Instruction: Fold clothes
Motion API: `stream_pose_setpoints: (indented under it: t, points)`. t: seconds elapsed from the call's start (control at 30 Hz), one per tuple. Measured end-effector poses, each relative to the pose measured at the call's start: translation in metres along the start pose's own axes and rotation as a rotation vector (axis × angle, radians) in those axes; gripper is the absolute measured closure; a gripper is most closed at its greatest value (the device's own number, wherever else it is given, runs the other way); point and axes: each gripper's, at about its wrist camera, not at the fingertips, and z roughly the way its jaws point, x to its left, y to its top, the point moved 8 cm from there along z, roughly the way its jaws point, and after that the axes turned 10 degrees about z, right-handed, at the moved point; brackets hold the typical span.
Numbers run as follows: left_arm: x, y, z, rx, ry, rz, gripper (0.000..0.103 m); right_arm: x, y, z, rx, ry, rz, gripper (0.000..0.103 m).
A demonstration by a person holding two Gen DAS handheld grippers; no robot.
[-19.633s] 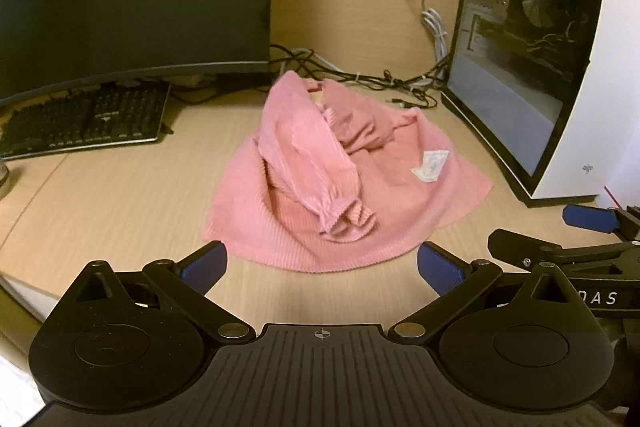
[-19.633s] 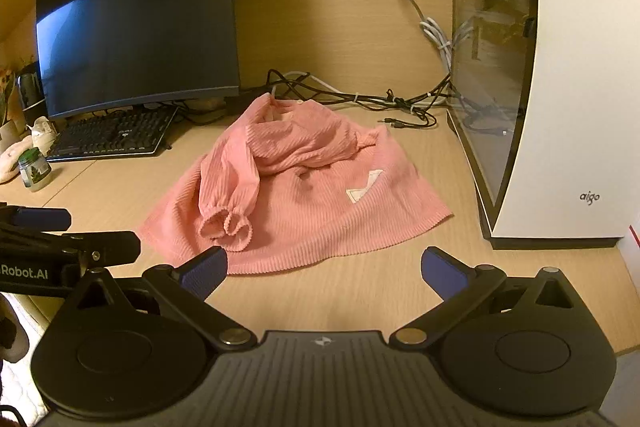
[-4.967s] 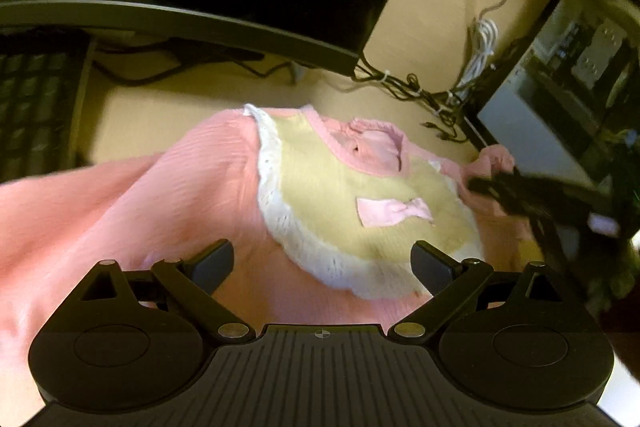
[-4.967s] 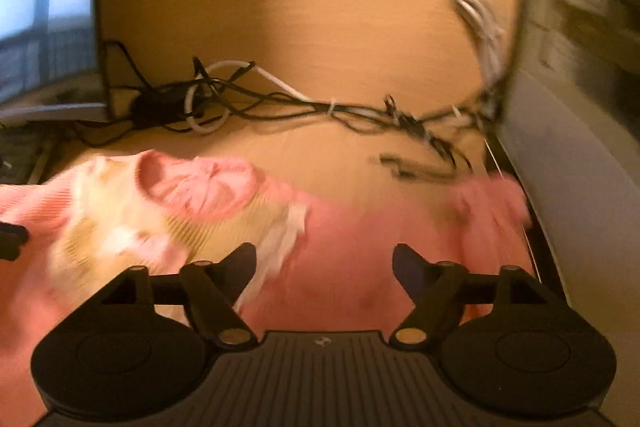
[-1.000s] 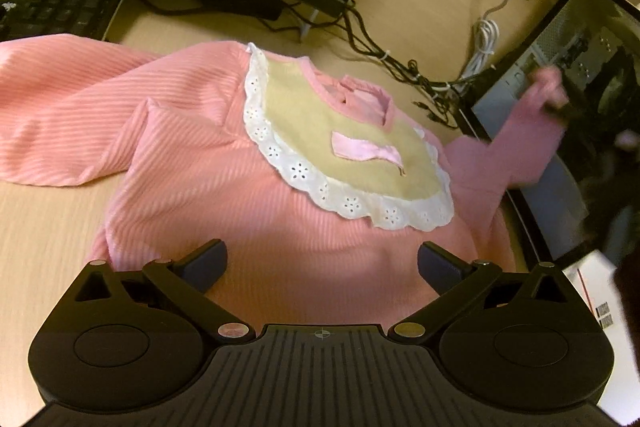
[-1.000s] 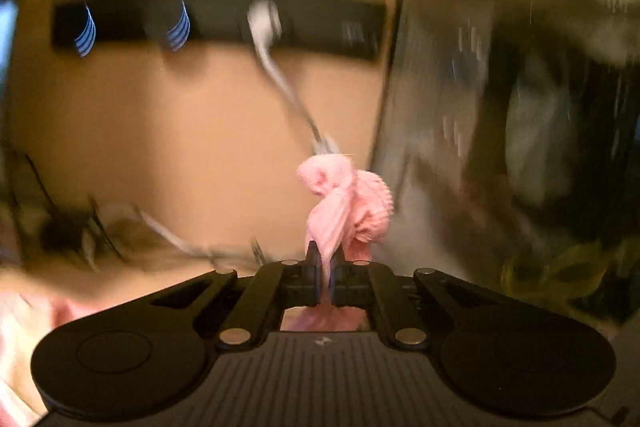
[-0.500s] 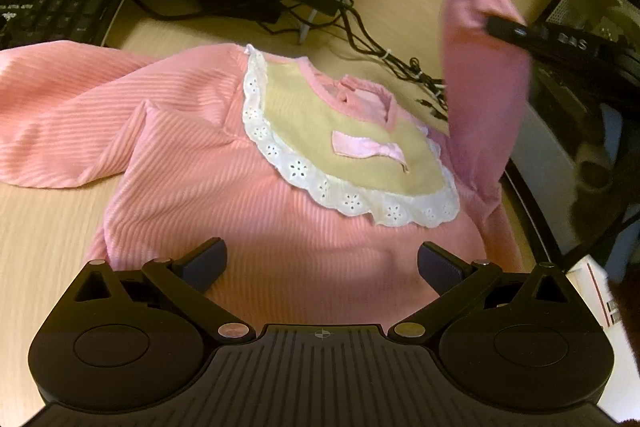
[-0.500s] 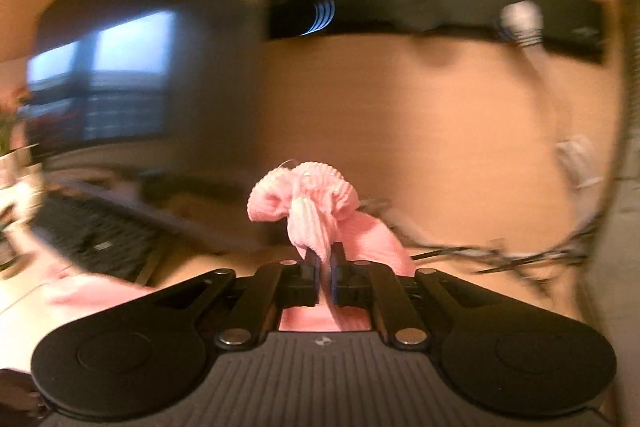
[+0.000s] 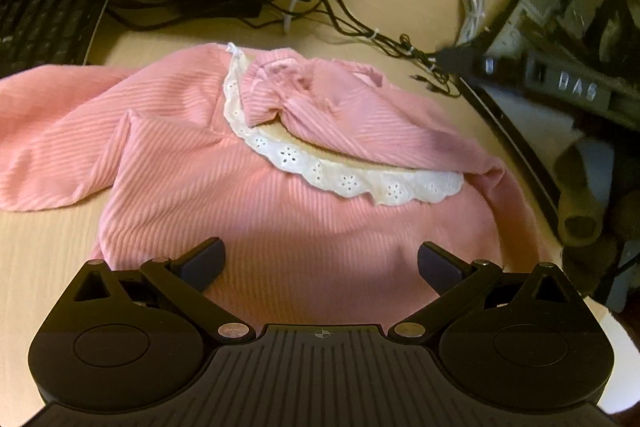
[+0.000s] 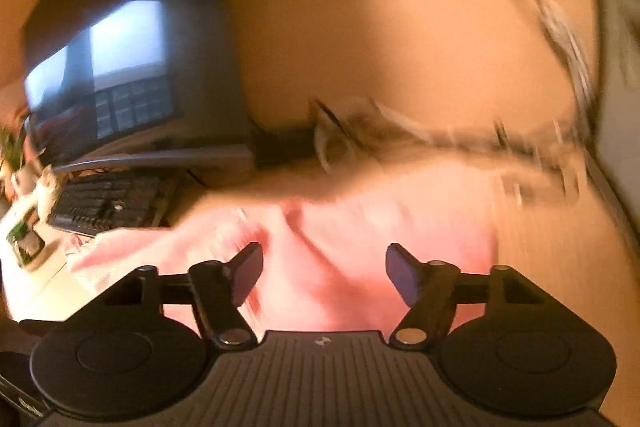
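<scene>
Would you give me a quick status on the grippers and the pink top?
Left gripper open above the hem. Right gripper just opened, empty. Pink top flat, one sleeve folded across the bib. Cables behind, clear.

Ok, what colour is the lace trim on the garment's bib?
White with eyelet holes: lace trim, clearest in the left wrist view.

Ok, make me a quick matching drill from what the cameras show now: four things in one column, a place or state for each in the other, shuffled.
Things:
1. right sleeve
2. left sleeve
3. lace collar
4. keyboard

Place or state:
A. spread flat on the desk
B. partly covered
C. folded across the chest
D. beside the monitor's stand

Pairs: 1-C, 2-A, 3-B, 4-D
</scene>
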Motion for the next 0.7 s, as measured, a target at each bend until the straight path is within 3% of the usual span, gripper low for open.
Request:
stream_pose_setpoints:
  t: [0.1, 0.17, 0.23, 0.33, 0.37, 0.43, 0.53, 0.63, 0.7]
  points:
    - [-0.002, -0.001, 0.000, 0.011, -0.003, 0.033, 0.000, -0.031, -0.029, 0.010, 0.054, -0.056, 0.051, 0.034]
    - [0.001, 0.004, -0.003, 0.015, -0.027, -0.012, 0.000, -0.032, -0.035, 0.007, 0.019, -0.040, 0.033, 0.033]
    - [0.006, 0.019, -0.009, -0.039, -0.049, -0.065, 0.000, -0.031, -0.039, 0.006, -0.002, -0.043, 0.012, 0.033]
    - [0.012, 0.053, -0.012, -0.124, 0.031, -0.034, 0.009, -0.029, -0.042, 0.007, -0.020, -0.064, -0.017, 0.033]
    - [0.013, 0.064, -0.009, -0.133, 0.065, -0.017, 0.018, -0.028, -0.043, 0.006, -0.026, -0.067, -0.022, 0.033]
    - [0.017, 0.083, 0.006, -0.119, 0.121, 0.006, 0.022, -0.029, -0.043, 0.003, -0.045, -0.067, -0.020, 0.032]
    - [0.022, 0.098, 0.039, -0.068, 0.133, -0.015, 0.026, -0.031, -0.041, -0.003, -0.077, -0.081, -0.006, 0.032]
    - [0.023, 0.102, 0.068, -0.002, 0.121, -0.033, 0.052, -0.032, -0.040, -0.006, -0.103, -0.102, -0.009, 0.032]
    - [0.011, 0.112, 0.066, -0.037, 0.103, 0.026, 0.088, -0.031, -0.040, -0.006, -0.113, -0.113, -0.015, 0.032]
